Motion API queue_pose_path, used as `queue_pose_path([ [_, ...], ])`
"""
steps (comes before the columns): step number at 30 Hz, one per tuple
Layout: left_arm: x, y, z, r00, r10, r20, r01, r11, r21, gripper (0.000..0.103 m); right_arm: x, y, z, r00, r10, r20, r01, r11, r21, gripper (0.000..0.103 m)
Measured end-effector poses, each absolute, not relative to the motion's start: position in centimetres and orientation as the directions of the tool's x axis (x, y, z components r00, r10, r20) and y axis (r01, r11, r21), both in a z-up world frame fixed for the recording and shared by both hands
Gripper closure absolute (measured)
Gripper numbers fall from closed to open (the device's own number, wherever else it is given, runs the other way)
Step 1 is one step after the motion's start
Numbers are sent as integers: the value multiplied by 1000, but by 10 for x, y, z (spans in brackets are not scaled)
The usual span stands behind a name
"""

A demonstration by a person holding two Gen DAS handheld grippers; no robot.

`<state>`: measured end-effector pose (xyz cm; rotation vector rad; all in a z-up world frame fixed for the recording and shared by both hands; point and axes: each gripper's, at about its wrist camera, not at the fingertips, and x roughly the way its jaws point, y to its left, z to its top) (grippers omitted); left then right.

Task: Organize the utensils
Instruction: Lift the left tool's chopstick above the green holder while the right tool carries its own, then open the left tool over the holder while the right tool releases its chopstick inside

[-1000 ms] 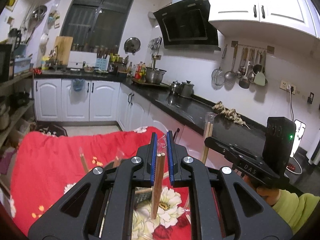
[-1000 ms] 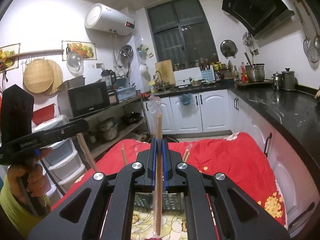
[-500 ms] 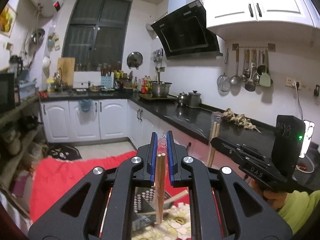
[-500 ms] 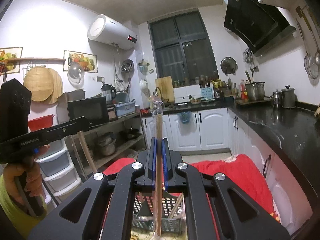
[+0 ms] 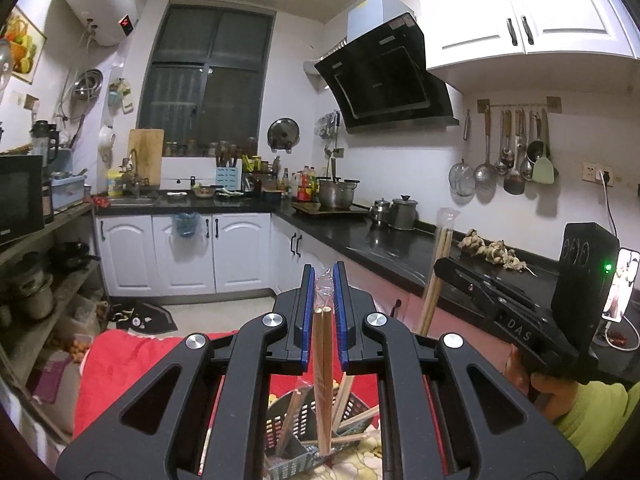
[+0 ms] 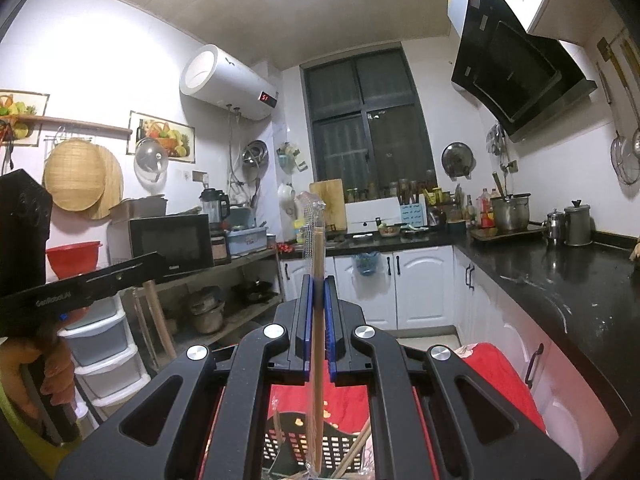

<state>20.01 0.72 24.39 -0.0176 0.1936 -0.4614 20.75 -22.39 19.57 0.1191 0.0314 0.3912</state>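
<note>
Room: kitchen, black counter (image 5: 384,240) running along white cabinets | Surface: red floral cloth (image 5: 132,364) | Basket (image 5: 296,444) sitting on it, holding loose chopsticks | Left gripper (image 5: 323,312) clamping wrapped chopsticks (image 5: 322,380) above basket; right gripper (image 6: 317,320) clamping another wrapped pair (image 6: 316,360) | Step: carrying pairs; next: likely lowering into a basket compartment, parting jaws.

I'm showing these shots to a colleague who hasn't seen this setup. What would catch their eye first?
Each pair of tongs is shut on wrapped chopsticks standing upright: the left tongs and their chopsticks, the right tongs and theirs. Below them a slotted utensil basket holding loose chopsticks sits on a red floral cloth.
</note>
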Motion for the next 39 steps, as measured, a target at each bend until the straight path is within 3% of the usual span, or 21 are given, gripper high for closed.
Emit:
queue_pose_path([
  [8, 215, 17, 223, 885, -422, -199, 406, 907, -115, 97, 221, -221, 186, 930, 366, -23, -360, 923, 136, 97],
  [39, 233, 20, 154, 908, -338, -248, 314, 940, -131, 97, 263, -202, 122, 951, 297, -89, -283, 948, 144, 97],
])
